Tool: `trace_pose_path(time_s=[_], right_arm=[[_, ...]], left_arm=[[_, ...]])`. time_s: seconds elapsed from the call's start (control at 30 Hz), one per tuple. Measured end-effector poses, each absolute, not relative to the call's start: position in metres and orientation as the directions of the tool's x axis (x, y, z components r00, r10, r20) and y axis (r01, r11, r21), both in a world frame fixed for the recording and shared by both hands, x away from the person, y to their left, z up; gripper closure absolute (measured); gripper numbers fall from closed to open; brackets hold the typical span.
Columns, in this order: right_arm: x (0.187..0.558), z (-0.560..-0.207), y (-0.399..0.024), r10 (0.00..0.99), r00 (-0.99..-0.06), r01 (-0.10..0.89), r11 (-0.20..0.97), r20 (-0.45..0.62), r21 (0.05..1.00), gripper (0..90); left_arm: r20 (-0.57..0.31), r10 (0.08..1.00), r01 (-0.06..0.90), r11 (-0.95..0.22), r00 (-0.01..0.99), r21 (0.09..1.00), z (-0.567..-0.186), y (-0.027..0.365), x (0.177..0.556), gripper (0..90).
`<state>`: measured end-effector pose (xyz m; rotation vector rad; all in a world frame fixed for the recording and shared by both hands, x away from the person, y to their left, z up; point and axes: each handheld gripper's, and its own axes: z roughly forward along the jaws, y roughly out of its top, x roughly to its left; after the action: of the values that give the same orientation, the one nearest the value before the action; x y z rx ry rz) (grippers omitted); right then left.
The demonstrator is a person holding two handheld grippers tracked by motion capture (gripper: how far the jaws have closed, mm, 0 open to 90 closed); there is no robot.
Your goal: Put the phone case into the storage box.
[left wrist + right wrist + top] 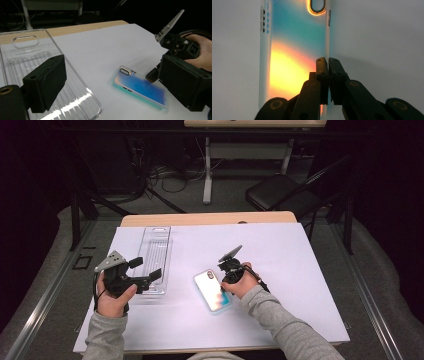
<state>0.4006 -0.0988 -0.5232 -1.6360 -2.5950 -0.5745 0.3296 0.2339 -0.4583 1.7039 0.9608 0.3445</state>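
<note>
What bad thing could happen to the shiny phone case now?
The right claw pinches only the thin side edge of the phone case, so it might slip out or tip when lifted. The left claw stands open over the clear plastic tray and could bump it.

The right gripper [328,62] covers part of the phone case's [294,50] long edge in the right gripper view, and whether the pinched jaws clamp that rim or merely rest against it cannot be told; the case's camera end is cut off by the top of that picture. In the left gripper view the clear plastic tray [30,57] runs off the left and bottom edges, and the left gripper's [110,82] own near jaw hides much of it. In the high view the white sheet's [280,255] near edge is covered by the person's sleeves.
</note>
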Motion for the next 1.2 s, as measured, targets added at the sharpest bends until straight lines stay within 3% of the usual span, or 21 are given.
trace_pose_path(time_s=[0.4, 1.2], right_arm=[[0.401, -0.516, -0.103, 0.872, -0.451, 0.868, 0.378, 0.193, 0.322, 87.4], [0.397, -0.493, -0.094, 0.861, -0.475, 0.833, 0.373, 0.181, 0.409, 87.3]], left_arm=[[-0.271, 0.713, 0.44, -0.059, 0.647, 0.896, -0.464, 0.22, 0.33, 8.1], [-0.275, 0.657, 0.478, -0.149, 0.702, 0.866, -0.48, 0.178, 0.329, 8.1]])
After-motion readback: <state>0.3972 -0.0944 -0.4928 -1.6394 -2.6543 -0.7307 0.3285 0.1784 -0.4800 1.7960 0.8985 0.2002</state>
